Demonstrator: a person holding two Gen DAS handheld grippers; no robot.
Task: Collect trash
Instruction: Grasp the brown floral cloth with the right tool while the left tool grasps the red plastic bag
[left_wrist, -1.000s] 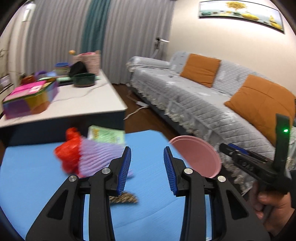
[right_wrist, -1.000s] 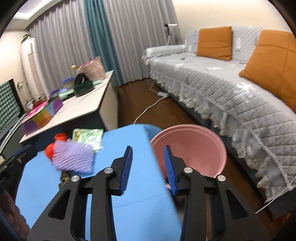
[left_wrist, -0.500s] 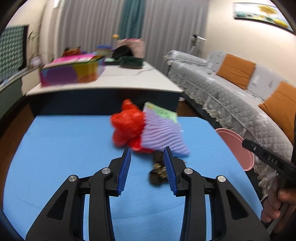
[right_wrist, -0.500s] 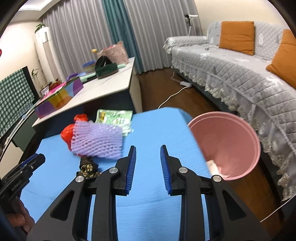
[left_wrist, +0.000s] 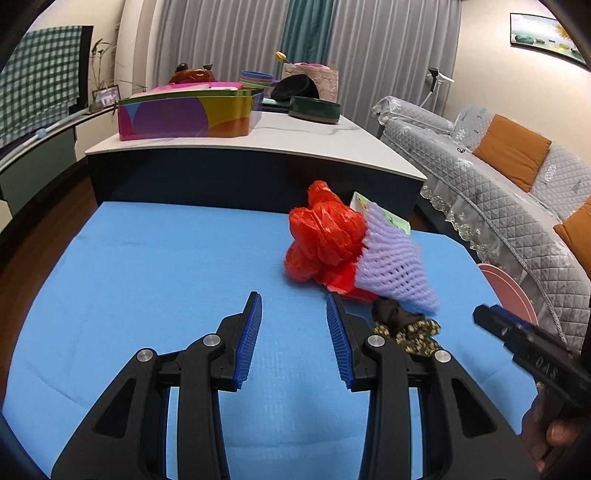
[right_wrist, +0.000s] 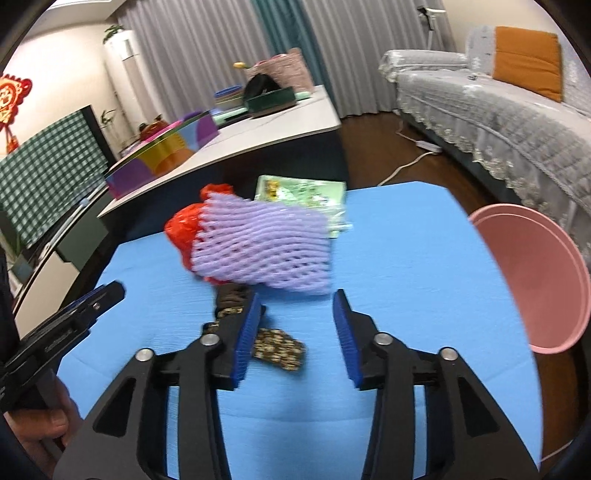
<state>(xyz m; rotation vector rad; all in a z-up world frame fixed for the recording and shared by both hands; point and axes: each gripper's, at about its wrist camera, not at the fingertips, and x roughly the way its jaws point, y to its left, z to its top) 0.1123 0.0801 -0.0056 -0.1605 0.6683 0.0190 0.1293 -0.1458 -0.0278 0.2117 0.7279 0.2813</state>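
On the blue table top (left_wrist: 147, 266) lies a trash pile: a crumpled red plastic bag (left_wrist: 325, 236), a purple foam net (left_wrist: 395, 269) leaning on it, a green snack packet (right_wrist: 306, 192) behind, and a dark patterned wrapper (left_wrist: 406, 328) in front. My left gripper (left_wrist: 293, 306) is open over bare blue surface, just left of the pile, with nothing between its fingers. My right gripper (right_wrist: 297, 302) hovers just short of the foam net (right_wrist: 262, 247). Its jaws are opening and hold nothing. The wrapper (right_wrist: 279, 349) lies on the table under its left finger.
A pink bin (right_wrist: 535, 273) stands off the table's right edge. Behind the blue table is a white-topped low table (left_wrist: 303, 136) with a colourful box (left_wrist: 188, 114) and bowls. A grey sofa (left_wrist: 517, 199) runs along the right. Each view shows the other gripper, held in a hand.
Both views have swung left and dropped nearer the table, so the trash pile is close ahead. The bin slid to the right edge. The right jaws narrowed, then spread wider.
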